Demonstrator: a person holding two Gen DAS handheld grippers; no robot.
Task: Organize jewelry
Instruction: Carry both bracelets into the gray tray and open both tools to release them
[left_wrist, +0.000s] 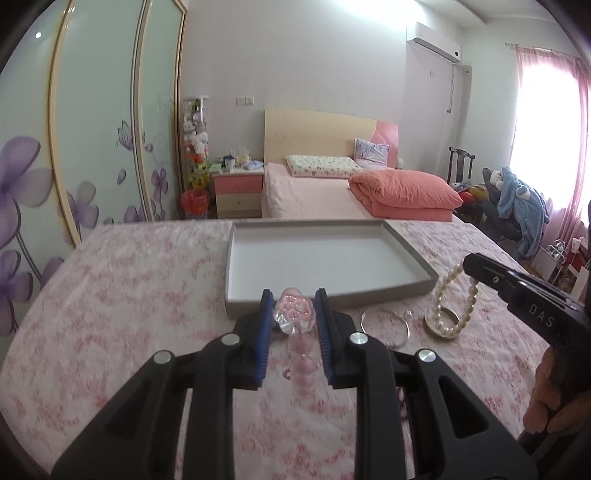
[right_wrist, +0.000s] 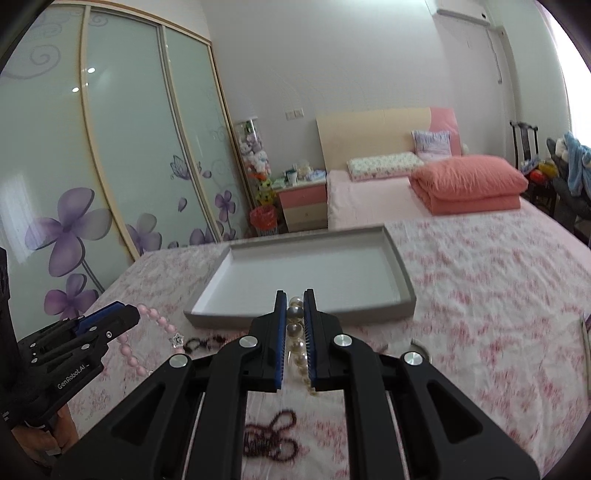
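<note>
My left gripper is shut on a pink bead bracelet with a clear flower charm, held above the bedspread just in front of the grey tray. In the right wrist view the bracelet hangs from the left gripper. My right gripper is shut on a pearl bracelet, near the tray's front edge. In the left wrist view the pearl bracelet hangs from the right gripper. The tray holds nothing.
A silver bangle and a metal ring lie on the pink floral bedspread right of the tray. Dark bead strands and a small dark piece lie near me. A folded orange quilt sits beyond.
</note>
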